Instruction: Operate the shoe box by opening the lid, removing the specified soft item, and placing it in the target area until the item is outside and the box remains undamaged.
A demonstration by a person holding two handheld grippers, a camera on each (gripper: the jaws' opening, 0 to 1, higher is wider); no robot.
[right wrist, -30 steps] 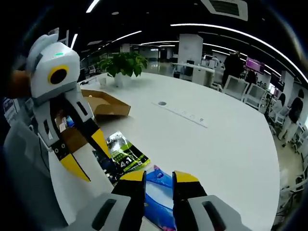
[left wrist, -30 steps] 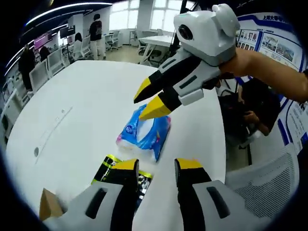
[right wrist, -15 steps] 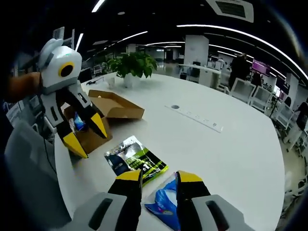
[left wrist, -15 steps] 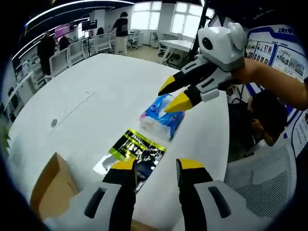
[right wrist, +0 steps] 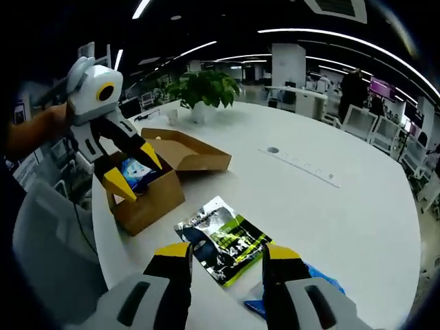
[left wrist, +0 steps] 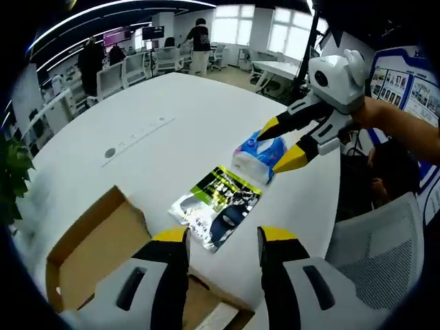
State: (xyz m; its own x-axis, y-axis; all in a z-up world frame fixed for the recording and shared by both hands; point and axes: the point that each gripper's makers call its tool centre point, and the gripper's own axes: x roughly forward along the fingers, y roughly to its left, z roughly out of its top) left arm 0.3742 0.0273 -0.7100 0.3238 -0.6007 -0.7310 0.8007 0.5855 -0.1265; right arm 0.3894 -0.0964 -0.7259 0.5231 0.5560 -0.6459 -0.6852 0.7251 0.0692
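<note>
The left gripper (right wrist: 134, 170) hangs over the open shoe box (right wrist: 141, 196), tips pointing down into it, jaws spread and holding nothing; a hand (right wrist: 31, 130) grips it from behind. Inside the box, under those tips, lies a blue packet (right wrist: 135, 170). The box lid (right wrist: 184, 150) lies flat open just beyond the box, and a potted plant (right wrist: 205, 89) stands farther back.

The right gripper (left wrist: 283, 144) is held low over the white counter (left wrist: 172, 117), away from the box, jaws parted and empty, with a forearm (left wrist: 405, 130) behind it. Its tips straddle the blue tissue pack (left wrist: 261, 152), soft and crinkled, which lies on the counter outside the box. Between tissue pack and box rests a black-and-green foil pouch (left wrist: 216, 206), flat, touching the tissue pack's edge. People and chairs stand well beyond the counter.
</note>
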